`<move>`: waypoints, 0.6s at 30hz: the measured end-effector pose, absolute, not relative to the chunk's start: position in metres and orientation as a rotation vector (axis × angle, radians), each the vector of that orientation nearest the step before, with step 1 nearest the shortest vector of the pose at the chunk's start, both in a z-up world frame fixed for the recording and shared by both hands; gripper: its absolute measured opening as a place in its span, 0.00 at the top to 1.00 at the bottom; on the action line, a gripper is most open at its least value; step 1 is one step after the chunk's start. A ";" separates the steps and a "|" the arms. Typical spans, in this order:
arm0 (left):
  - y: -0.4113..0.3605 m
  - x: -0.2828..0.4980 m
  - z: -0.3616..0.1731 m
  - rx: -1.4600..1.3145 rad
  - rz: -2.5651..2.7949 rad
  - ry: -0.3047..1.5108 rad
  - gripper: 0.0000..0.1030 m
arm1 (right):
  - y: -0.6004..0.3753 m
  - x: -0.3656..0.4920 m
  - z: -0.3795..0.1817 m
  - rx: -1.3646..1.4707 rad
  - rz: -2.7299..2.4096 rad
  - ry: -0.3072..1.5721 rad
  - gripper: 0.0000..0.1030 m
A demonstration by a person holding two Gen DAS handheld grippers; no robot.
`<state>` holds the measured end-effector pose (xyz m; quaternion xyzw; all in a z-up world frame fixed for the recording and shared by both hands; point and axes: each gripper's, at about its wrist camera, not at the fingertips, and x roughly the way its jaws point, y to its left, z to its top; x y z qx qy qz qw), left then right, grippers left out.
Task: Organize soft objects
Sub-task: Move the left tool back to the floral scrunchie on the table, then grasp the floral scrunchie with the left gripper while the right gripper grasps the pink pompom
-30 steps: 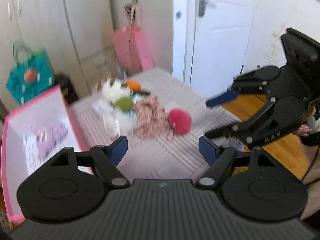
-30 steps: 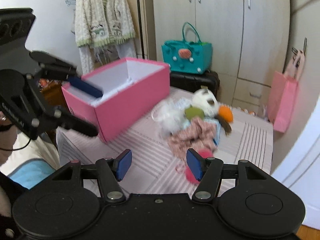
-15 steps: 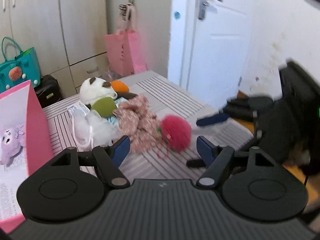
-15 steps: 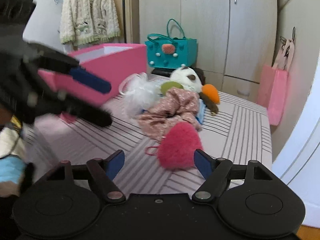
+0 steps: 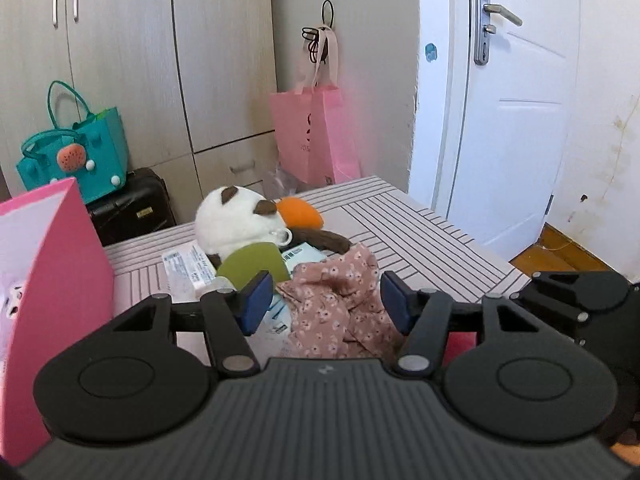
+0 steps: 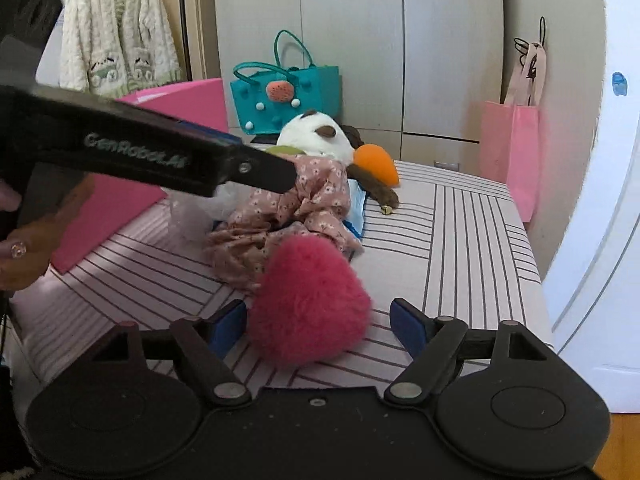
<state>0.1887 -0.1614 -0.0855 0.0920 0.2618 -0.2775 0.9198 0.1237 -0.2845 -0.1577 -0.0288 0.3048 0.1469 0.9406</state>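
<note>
- Fuzzy pink pompom [image 6: 310, 300] lies nearest on the striped table
- Crumpled floral cloth [image 6: 288, 216] touches it behind
- White plush toy [image 6: 316, 136] lies farthest back

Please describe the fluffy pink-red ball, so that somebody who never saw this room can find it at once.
Look at the striped table with the pile of soft things. At the near end of the pile, against the floral cloth, lies the fluffy ball, between the open right gripper's fingers. It alone is plain deep pink fur.

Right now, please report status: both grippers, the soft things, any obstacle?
Left gripper closing around floral pink cloth, not yet gripped. Right gripper open, straddling fluffy red pompom. Nothing in the way.
</note>
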 end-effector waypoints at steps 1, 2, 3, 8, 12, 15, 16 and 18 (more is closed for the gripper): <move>-0.162 0.190 -0.087 0.178 -0.585 0.551 0.43 | -0.284 0.122 -0.158 -0.063 0.301 0.611 0.20; -0.163 0.193 -0.088 0.168 -0.599 0.569 0.43 | -0.284 0.120 -0.157 -0.070 0.304 0.603 0.23; -0.164 0.195 -0.090 0.153 -0.610 0.585 0.43 | -0.285 0.118 -0.157 -0.079 0.305 0.591 0.30; -0.164 0.203 -0.102 0.099 -0.597 0.624 0.42 | -0.293 0.110 -0.153 -0.134 0.250 0.561 0.42; -0.167 0.204 -0.108 0.107 -0.599 0.642 0.39 | -0.308 0.114 -0.151 -0.083 0.251 0.606 0.52; -0.176 0.200 -0.112 0.173 -0.600 0.639 0.39 | -0.313 0.117 -0.153 -0.063 0.262 0.614 0.52; -0.179 0.199 -0.114 0.195 -0.581 0.636 0.39 | -0.313 0.116 -0.153 -0.072 0.272 0.612 0.51; -0.181 0.199 -0.118 0.216 -0.560 0.626 0.39 | -0.309 0.115 -0.153 -0.117 0.275 0.602 0.39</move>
